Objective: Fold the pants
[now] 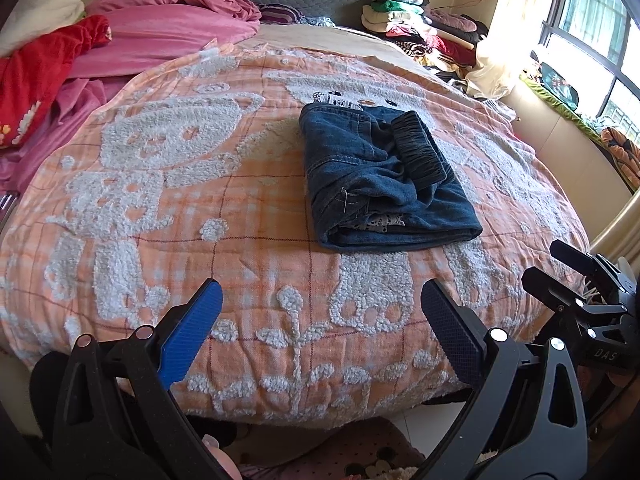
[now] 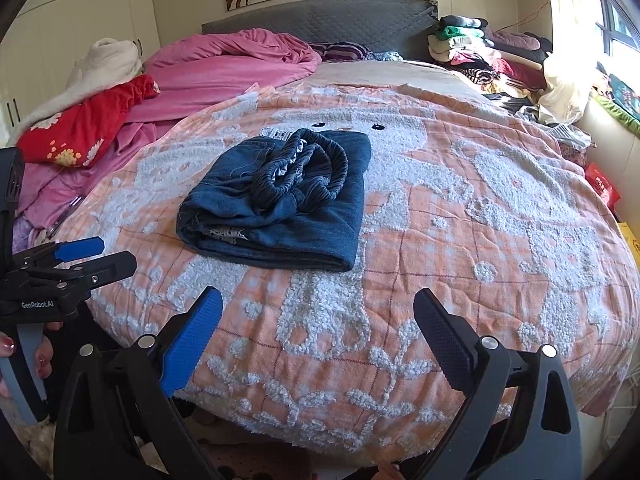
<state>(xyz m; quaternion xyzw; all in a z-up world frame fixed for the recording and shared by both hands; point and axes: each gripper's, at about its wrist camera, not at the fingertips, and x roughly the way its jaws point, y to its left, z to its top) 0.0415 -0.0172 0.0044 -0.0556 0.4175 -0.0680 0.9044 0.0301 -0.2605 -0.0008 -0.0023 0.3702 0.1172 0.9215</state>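
Note:
Dark blue denim pants [image 1: 360, 168] lie folded into a thick bundle on the orange-and-white blanket [image 1: 200, 216], their black elastic waistband on top. In the right wrist view the pants [image 2: 248, 220] sit left of centre on the blanket [image 2: 460, 240]. My left gripper [image 1: 320, 294] hovers open over the blanket's near edge, short of the pants, with nothing between its fingers. My right gripper [image 2: 318, 298] is open too, at the same near edge and empty. Each gripper shows in the other's view: the right gripper [image 1: 550, 266] at the right, the left gripper [image 2: 106, 255] at the left, held by a hand.
Pink bedding [image 1: 168, 28] and a red flowered cloth [image 1: 36, 76] lie heaped at the far left. Folded clothes [image 1: 404, 20] are stacked by the grey headboard [image 2: 320, 20]. A window [image 1: 592, 28] and a ledge run along the right. A patterned floor mat [image 1: 360, 452] lies below the bed's foot.

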